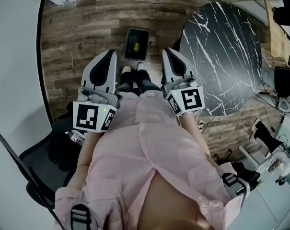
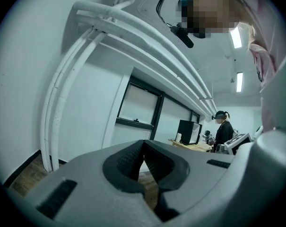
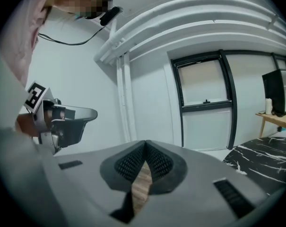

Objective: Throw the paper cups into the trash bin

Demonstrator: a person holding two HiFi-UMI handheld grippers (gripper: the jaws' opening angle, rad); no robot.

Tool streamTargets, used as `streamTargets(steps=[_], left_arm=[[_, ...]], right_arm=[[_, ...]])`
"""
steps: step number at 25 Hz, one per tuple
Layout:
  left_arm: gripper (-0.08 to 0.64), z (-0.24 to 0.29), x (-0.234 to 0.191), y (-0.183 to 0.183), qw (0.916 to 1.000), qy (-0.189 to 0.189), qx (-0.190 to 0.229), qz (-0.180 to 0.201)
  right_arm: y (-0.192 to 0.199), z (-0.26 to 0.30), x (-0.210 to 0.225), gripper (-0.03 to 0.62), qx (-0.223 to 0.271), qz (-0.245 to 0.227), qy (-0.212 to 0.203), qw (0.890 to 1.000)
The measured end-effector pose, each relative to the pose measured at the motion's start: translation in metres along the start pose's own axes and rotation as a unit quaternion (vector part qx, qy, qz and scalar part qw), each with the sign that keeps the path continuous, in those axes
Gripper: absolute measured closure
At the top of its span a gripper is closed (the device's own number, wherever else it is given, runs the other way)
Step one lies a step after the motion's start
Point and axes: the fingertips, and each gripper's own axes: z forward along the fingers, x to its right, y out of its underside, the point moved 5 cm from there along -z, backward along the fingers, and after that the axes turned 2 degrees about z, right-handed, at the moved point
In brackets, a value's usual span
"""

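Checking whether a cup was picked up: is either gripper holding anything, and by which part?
Nothing is held. The left gripper and the right gripper are both shut, with nothing between their fingers.

A dark trash bin (image 1: 136, 43) stands open-topped on wood floor (image 1: 82, 37), with bare boards running from its left side to the white wall (image 1: 13, 66). Just right of the bin, a round black marble table (image 1: 221, 51) blocks that side. On the bin's near side are the person's shoes (image 1: 133, 70), and farther back to the left, a black chair (image 1: 49, 152).
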Motion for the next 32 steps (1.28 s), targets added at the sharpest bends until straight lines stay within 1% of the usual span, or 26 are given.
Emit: streamTargets(steps=[4,7,10,13,17,20,32], left_arm=[[0.545,-0.001,0.006,0.006,1.0,0.003,-0.005,0.007],[0.545,0.0,0.01,0.015,0.9997,0.008,-0.018,0.012],[0.545,0.0,0.015,0.022,0.9995,0.013,-0.027,0.005],[0.545,-0.002,0.021,0.027,0.9992,0.018,-0.035,0.006],[0.545,-0.005,0.027,0.029,0.999,0.022,-0.037,0.008],[0.545,-0.008,0.031,0.03,0.9989,0.024,-0.039,0.009],[0.545,-0.01,0.038,0.032,0.9988,0.027,-0.04,0.007]], right_arm=[[0.005,-0.002,-0.009,0.563,-0.012,0.019,-0.002,1.0],[0.009,-0.002,-0.019,0.563,-0.022,0.027,-0.01,0.999],[0.013,0.0,-0.029,0.563,-0.039,0.007,-0.02,0.999],[0.016,0.0,-0.039,0.563,-0.054,-0.012,-0.036,0.998],[0.013,0.0,-0.06,0.561,-0.063,-0.06,-0.066,0.994],[0.013,-0.004,-0.071,0.561,-0.067,-0.088,-0.079,0.991],[0.012,-0.01,-0.069,0.561,-0.06,-0.082,-0.076,0.992]])
